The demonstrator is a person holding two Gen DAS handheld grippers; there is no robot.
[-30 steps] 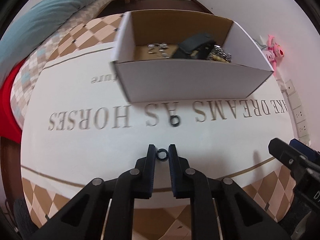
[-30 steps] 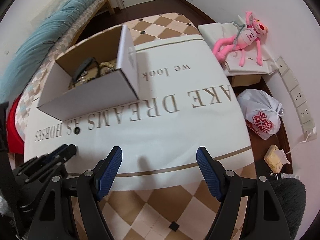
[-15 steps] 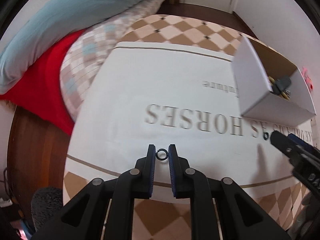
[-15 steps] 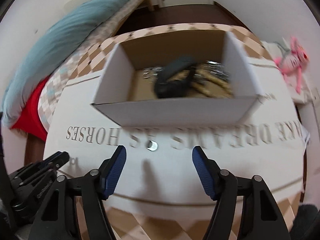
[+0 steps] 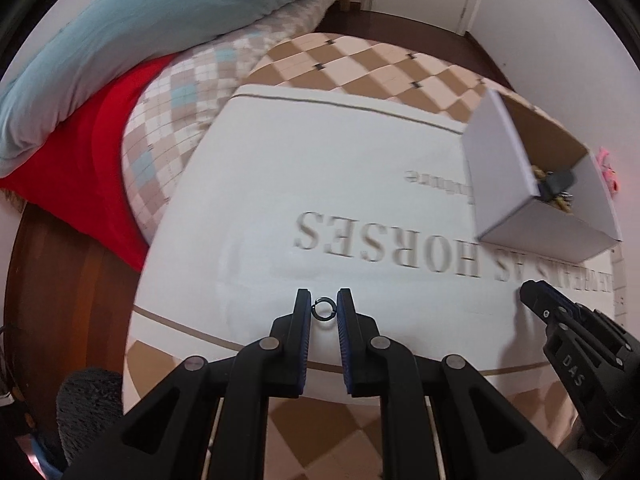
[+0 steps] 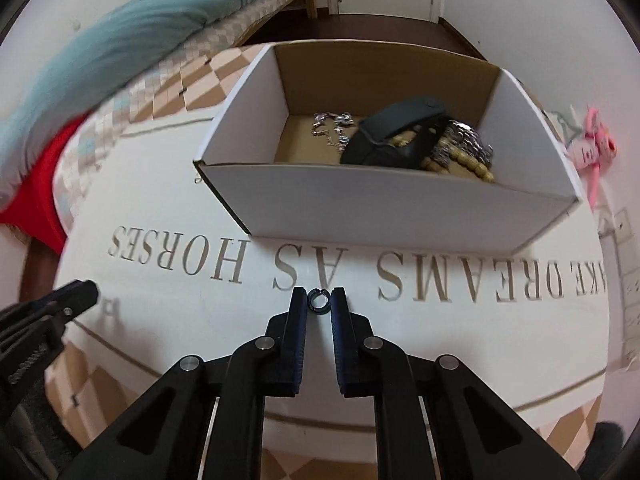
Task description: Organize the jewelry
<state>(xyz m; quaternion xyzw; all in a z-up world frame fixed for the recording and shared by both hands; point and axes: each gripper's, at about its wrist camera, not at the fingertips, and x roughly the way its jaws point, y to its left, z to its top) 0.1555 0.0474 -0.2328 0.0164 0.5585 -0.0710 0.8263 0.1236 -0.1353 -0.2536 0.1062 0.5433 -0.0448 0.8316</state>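
Left tool (image 5: 324,307): clenched on a small dark ring (image 5: 323,308), pinched at the very tips and carried above the white cloth (image 5: 260,208); tip grip likely chosen because so thin a hoop offers nothing else to hold.
Right tool (image 6: 319,301): jaws just closing, now nipping a second dark ring (image 6: 318,301) between the tips, low over the cloth; whether lifted clear cannot be told.
Box (image 6: 392,216): white cardboard, open-topped, at 12 o'clock from the right tool, just beyond the printed line; at 2 o'clock in the left wrist view.
Box contents: a silver chain (image 6: 334,128) at left, a black strap (image 6: 400,136) over tan beads (image 6: 460,162) and a metal band (image 6: 468,138) at right; probably the collecting place for the loose pieces.
Likely reason for one ring per tool: both small pieces can go to the box together.
Writing on cloth: upside down from here, "KE DREAMS AS HORSES" in large grey capitals; smaller line near the box too blurred to read.
Writing on tool: "DAS" on the right tool's body at 4 o'clock in the left wrist view.
Surroundings: pink plush toy (image 6: 592,144) at 2 o'clock, blue bedding (image 5: 132,40) at 10 o'clock.
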